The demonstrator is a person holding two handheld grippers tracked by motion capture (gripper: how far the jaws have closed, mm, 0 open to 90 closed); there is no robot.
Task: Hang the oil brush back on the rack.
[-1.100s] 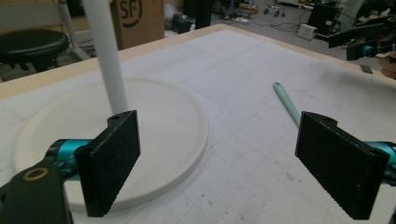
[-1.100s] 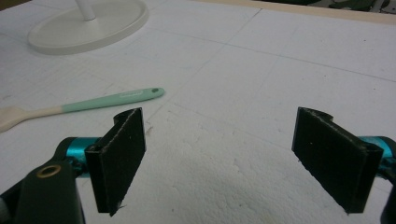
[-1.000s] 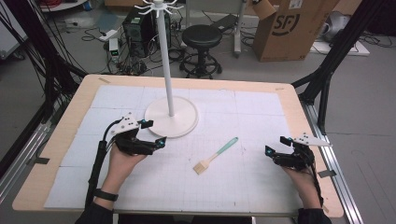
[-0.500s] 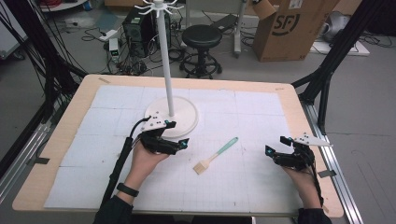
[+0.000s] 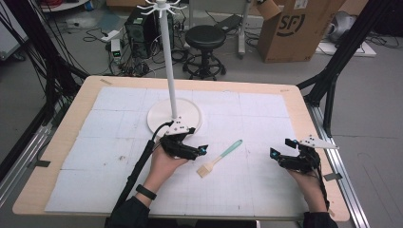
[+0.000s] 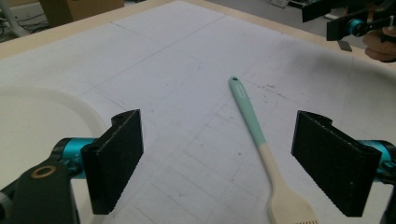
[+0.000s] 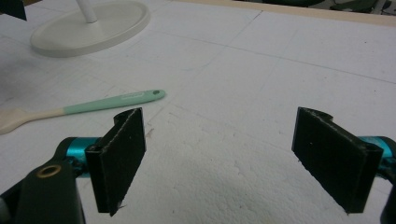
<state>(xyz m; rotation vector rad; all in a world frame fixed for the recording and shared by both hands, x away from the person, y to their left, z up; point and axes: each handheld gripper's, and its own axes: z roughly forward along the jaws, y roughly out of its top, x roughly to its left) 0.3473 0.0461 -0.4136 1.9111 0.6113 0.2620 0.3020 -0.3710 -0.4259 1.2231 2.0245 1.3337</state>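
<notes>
The silicone basting brush (image 5: 219,156) lies flat on the table mat just ahead of the left gripper (image 5: 202,149), whose 2 jaws are spread wide (nothing between them yet). Its long axis runs diagonally, teal handle pointing away, cream head nearest. The right gripper (image 5: 279,148), also spread, sits well apart.

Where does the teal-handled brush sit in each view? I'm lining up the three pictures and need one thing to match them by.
High view: the brush lies at table centre, just right of the left gripper.
Left gripper view: straight ahead between the open jaws, bristles nearest.
Right gripper view: upper left, handle tip pointing right.
Shared landmark: the white stand base, at the left edge and at the upper left.
</notes>
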